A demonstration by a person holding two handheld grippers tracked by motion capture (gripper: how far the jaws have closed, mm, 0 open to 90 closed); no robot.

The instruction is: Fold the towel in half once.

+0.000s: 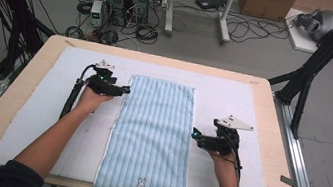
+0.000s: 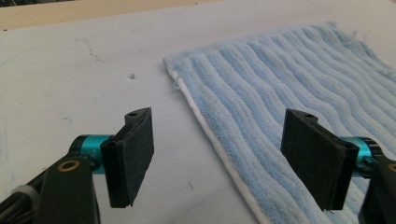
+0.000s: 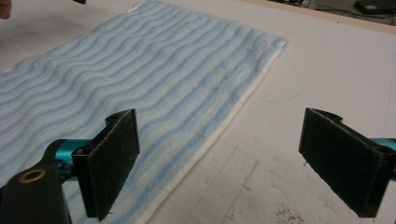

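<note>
Towel [image 1: 149, 139] sets the reference here: a light-blue striped one, spread flat on the white mat [image 1: 22, 126] covering the counter [image 1: 272, 115], its long axis running from the person's edge toward the far edge. Left tool [image 1: 126, 89] sits at the towel's far-left corner, jaws wide with the left hem lying between them but untouched. Right tool [image 1: 194, 136] waits just off the towel's right hem, about mid-length, also wide open and empty. The left one looks nearer to a grasp, judging by how it straddles the hem.
</note>
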